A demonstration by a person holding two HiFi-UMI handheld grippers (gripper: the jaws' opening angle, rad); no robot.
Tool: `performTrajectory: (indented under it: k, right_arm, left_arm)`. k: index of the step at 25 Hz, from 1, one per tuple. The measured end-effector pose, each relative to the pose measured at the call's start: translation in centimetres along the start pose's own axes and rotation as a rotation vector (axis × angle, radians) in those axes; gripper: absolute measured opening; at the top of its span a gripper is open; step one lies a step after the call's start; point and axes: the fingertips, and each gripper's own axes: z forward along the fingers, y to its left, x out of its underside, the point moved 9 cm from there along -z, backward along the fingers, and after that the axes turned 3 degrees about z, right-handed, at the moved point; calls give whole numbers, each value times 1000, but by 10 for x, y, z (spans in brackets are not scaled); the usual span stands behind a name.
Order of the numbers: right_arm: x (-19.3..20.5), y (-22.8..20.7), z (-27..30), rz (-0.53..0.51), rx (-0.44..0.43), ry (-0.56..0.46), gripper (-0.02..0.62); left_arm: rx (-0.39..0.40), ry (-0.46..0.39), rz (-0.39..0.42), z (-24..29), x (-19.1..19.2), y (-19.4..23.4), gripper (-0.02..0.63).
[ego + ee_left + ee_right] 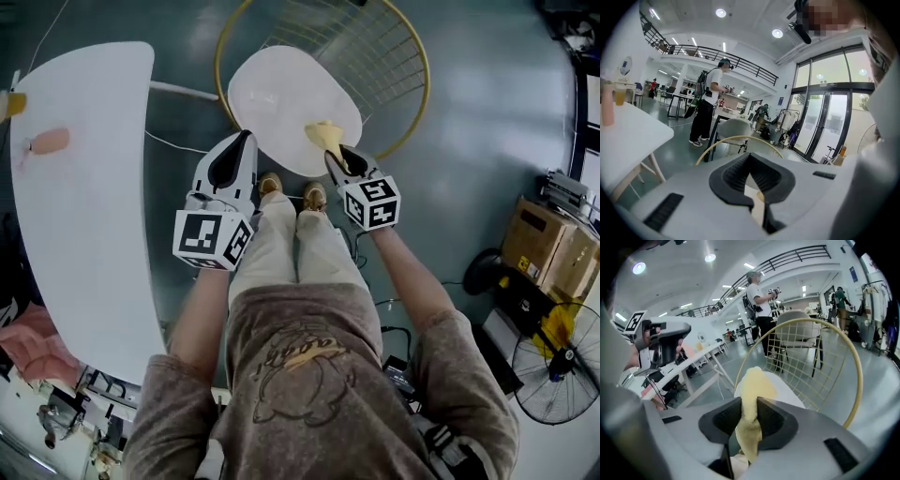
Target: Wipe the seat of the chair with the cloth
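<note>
Right gripper view shows my right gripper (749, 403) clamped on the yellow cloth (753, 383), which flops limp just ahead of its jaws over the near edge of the white chair seat (786, 391). I judge the cloth light, soft and easily bunched, so a pinched fold is the best hold. My left gripper (751, 164) hangs beside the right one, jaws together on nothing.

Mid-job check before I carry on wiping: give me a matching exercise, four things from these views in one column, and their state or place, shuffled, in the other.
Things
1. cloth
2. left tongs
3. seat
4. box

States or places
A. shut, nothing held
B. on the floor, at the person's right
C. yellow, pinched in the right tongs
D. white, inside the gold wire frame

Pairs: 1-C, 2-A, 3-D, 4-B
</note>
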Motion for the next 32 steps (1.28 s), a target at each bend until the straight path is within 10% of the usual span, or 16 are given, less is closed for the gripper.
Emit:
performTrajectory:
  k: [11,32]
  right_arm:
    - [-106,31,-97,-46,31,-212,114]
    - [-175,78,-194,-177,-52,-420,114]
  left_arm:
    - [22,-42,-30,-53,-72,-44,9]
    - [119,-57,12,-92,-119,-53,9]
